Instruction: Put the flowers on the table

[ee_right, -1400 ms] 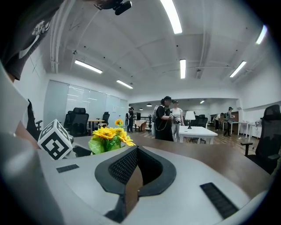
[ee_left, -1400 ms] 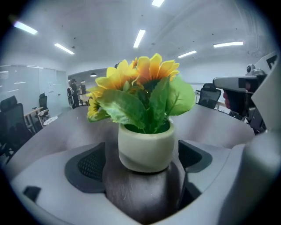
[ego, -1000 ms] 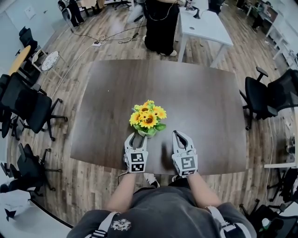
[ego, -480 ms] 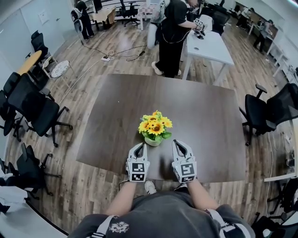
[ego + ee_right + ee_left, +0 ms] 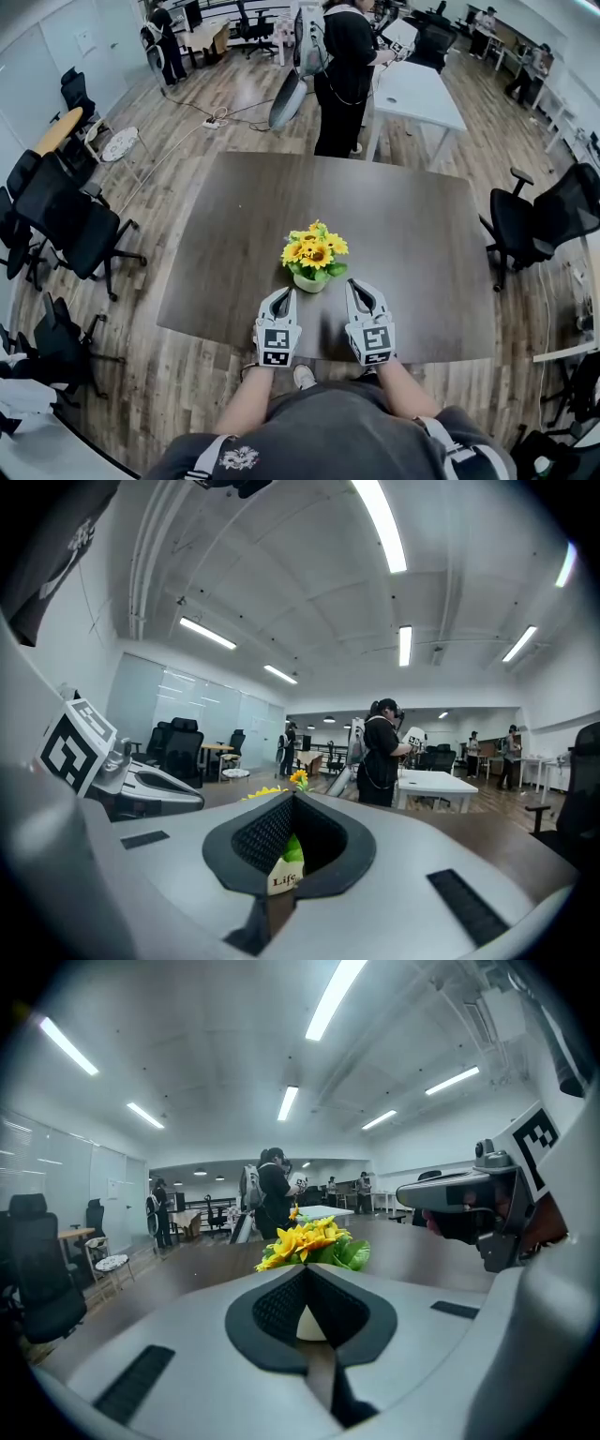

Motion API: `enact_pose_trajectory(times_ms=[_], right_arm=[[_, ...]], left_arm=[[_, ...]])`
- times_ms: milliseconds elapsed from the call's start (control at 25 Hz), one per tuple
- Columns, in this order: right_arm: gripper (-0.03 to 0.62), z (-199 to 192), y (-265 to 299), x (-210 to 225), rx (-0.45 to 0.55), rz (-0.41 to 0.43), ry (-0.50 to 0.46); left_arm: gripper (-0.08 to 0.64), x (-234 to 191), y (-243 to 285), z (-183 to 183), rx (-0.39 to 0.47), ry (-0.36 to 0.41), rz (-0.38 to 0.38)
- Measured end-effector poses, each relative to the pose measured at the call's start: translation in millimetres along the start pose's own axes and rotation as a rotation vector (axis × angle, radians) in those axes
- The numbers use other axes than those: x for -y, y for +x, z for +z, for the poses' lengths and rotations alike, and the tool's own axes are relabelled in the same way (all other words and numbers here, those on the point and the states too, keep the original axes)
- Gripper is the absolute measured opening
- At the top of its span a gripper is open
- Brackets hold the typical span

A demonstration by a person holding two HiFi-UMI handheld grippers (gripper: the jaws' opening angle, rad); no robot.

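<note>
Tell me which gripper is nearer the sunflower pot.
Left. The left gripper ends just short of the sunflower pot, at its near-left; the right gripper lies farther off, at its near-right.

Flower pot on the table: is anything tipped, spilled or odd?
Nothing stands out. The flower pot stands upright on the table, nothing spilled; the left gripper and right gripper sit shut, short of it.

The left forearm (image 5: 246,401) and right forearm (image 5: 405,394) reach forward, parallel. The left gripper (image 5: 279,298) and right gripper (image 5: 360,292) point ahead, each with its jaws pressed together.
</note>
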State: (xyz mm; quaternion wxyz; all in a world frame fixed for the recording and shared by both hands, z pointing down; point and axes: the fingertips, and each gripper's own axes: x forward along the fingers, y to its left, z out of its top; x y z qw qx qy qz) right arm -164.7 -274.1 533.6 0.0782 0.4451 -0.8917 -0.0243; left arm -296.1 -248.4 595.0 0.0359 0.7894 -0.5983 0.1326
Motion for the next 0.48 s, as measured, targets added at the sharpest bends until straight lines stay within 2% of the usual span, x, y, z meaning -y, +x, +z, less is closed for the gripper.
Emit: enact_pose_trajectory(times_ms=[480], right_arm=[[0.023,-5.0,-4.6,2.9,-0.012,-0.007,0.015]], left_arm=[[0.008,1.8,-3.3,2.0,0.004,-0.002,0.002]])
